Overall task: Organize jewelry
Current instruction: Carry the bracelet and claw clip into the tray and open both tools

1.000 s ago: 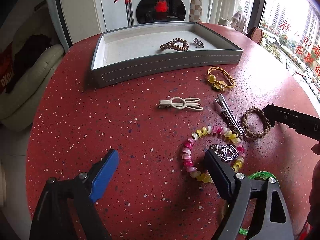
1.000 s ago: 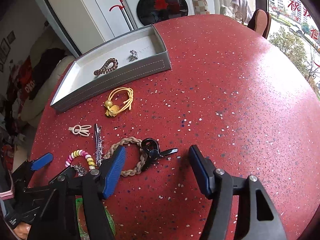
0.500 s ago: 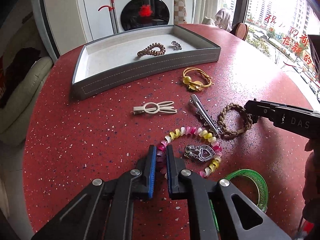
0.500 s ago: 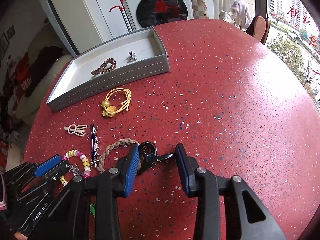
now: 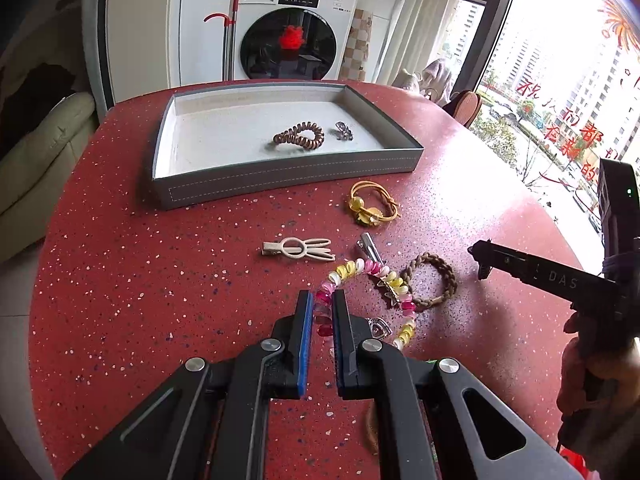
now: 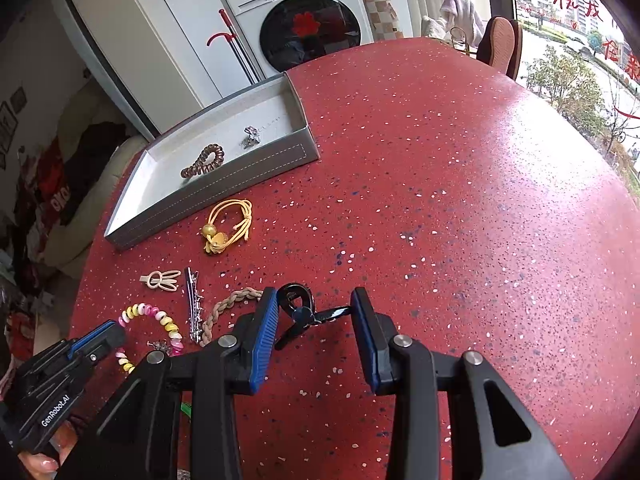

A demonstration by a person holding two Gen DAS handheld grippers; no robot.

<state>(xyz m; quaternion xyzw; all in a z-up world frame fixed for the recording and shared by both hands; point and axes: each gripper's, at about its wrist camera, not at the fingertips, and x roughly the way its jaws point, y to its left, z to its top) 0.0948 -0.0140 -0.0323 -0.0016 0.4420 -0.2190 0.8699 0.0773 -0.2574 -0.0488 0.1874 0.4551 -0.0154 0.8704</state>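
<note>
My left gripper (image 5: pixel 320 312) is shut on the pink-and-yellow bead bracelet (image 5: pixel 372 276), which also shows in the right wrist view (image 6: pixel 154 322). My right gripper (image 6: pixel 316 312) has its jaws closed in on the black claw clip (image 6: pixel 298 312), whose handle touches the right finger. The grey tray (image 5: pixel 280 180) at the back holds a brown coil hair tie (image 5: pixel 298 140) and a small silver piece (image 5: pixel 344 131). On the table lie a yellow cord hair tie (image 5: pixel 372 204), a cream bunny clip (image 5: pixel 298 248), a silver clip (image 6: pixel 193 304) and a braided brown ring (image 5: pixel 434 284).
The red speckled round table (image 6: pixel 460 220) stretches wide to the right of the jewelry. A green bangle (image 6: pixel 185 410) lies partly hidden under the grippers. A sofa (image 5: pixel 36 156) stands left of the table, a washing machine (image 5: pixel 292 36) behind it.
Both grippers closed from wide open. The left one shut on the bead bracelet and lifted it slightly. The right one narrowed around the black claw clip.
</note>
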